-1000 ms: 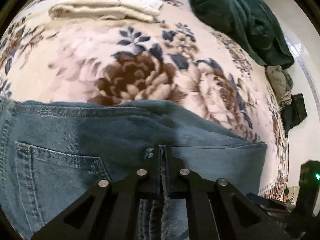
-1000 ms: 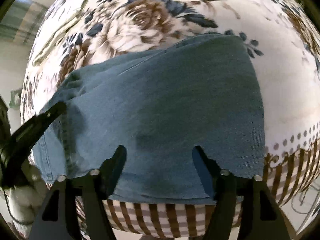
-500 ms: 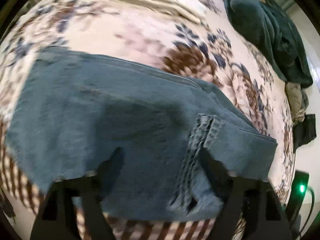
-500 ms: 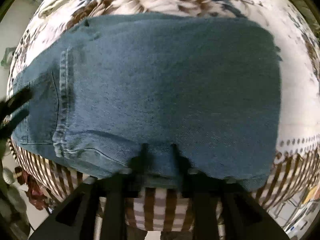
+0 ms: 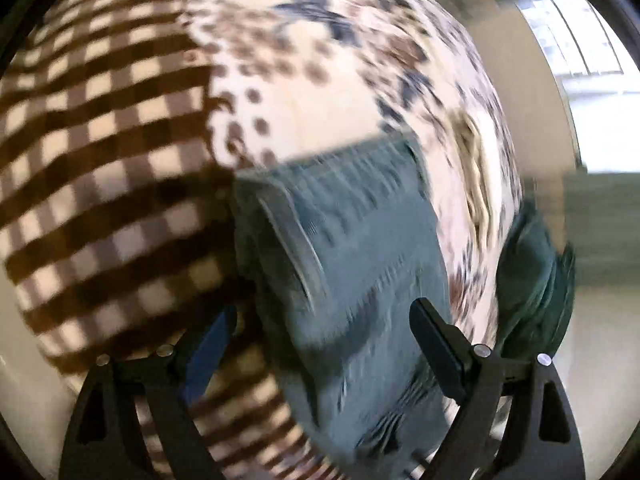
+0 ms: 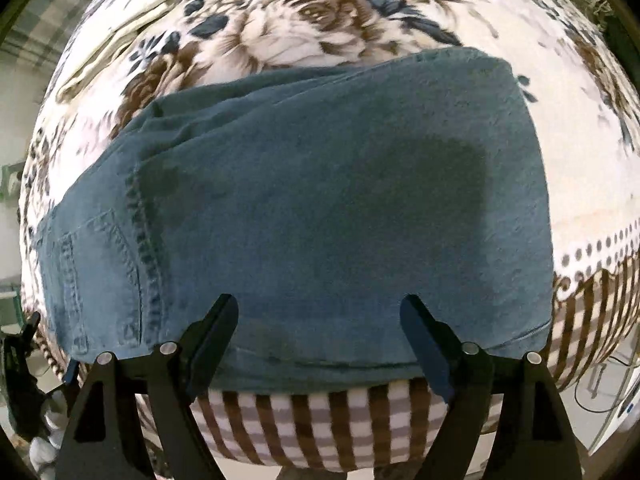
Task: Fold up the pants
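The blue denim pants (image 6: 320, 208) lie folded into a flat rectangle on the floral bedspread (image 6: 304, 12), near its striped front edge, back pocket at the left. My right gripper (image 6: 320, 312) is open and empty, hovering just above the pants' near edge. In the blurred left wrist view the pants (image 5: 360, 248) run from the lower middle upward. My left gripper (image 5: 324, 320) is open and empty, with the pants between and beyond its fingers.
A folded cream cloth (image 6: 120, 28) lies at the far left of the bed; it also shows in the left wrist view (image 5: 476, 176). A dark green garment (image 5: 532, 280) lies at the right. The bedspread's brown checked border (image 5: 100, 168) hangs over the edge.
My left gripper let go of the pants' seam, opened, and swung round to view them from the side. My right gripper shut briefly at the pants' near edge and has opened again.
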The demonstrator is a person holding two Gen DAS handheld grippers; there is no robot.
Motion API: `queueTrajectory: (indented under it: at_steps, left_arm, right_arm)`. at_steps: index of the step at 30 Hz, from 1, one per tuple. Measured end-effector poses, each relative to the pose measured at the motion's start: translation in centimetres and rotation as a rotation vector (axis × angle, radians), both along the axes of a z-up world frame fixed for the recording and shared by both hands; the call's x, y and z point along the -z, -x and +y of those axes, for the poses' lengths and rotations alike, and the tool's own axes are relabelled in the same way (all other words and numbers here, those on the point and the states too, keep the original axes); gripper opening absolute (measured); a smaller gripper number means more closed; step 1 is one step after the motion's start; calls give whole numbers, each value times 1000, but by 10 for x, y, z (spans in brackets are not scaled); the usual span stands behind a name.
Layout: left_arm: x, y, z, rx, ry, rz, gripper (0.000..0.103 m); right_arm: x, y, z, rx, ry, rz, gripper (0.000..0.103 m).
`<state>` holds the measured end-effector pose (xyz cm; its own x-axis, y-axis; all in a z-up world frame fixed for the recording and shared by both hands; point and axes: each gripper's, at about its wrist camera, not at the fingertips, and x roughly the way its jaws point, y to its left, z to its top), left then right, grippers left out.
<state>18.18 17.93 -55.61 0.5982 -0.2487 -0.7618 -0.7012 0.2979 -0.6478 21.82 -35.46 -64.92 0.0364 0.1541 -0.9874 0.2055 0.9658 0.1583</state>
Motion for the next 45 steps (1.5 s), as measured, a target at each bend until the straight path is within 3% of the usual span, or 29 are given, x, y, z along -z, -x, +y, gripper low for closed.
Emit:
queueTrajectory:
  at_steps: [7,11,13,14,15,16,19,20,21,25,32,39,45]
  left_arm:
    - [39,-27,27,-144,94,-50,86]
    - [42,-31,30,-186,88,-73,85]
    - [33,-30,26,-173,51,-76,68]
    - [26,-28,24,-159,25,-82,48]
    - [19,-26,23,-145,6,-104,35]
    - [13,-25,21,-132,-19,-116,34]
    - [-15,-26,11,-56,-129,-148,31]
    - [-25,-27,6,-20,-174,-158,30]
    - [-36,-29,-1,22,-229,-161,29]
    - [-70,-35,-25,139,-341,-186,21]
    - [-137,-43,-93,313,-494,-267,20]
    - [-190,-50,-194,486,-530,-362,20]
    - [-192,-57,-296,664,-487,-368,19]
  right_arm:
    - [2,-13,-11,41,28,3,85]
    - [6,-17,-9,56,30,5,85]
    - [8,-16,-9,59,28,2,85]
    - [8,-14,-10,62,29,1,85]
    - [8,-13,-10,65,31,-1,85]
    - [8,-12,-10,67,33,-2,85]
    - [7,-6,-14,66,60,-18,86]
    - [6,-6,-13,42,132,-18,91]
    - [5,-4,-13,22,179,-19,102]
    - [2,1,-10,-42,268,-41,103]
    - [-11,17,-30,-80,187,-65,103]
    - [-34,26,-84,-8,110,-125,103]
    - [-41,43,-173,144,88,-142,103]
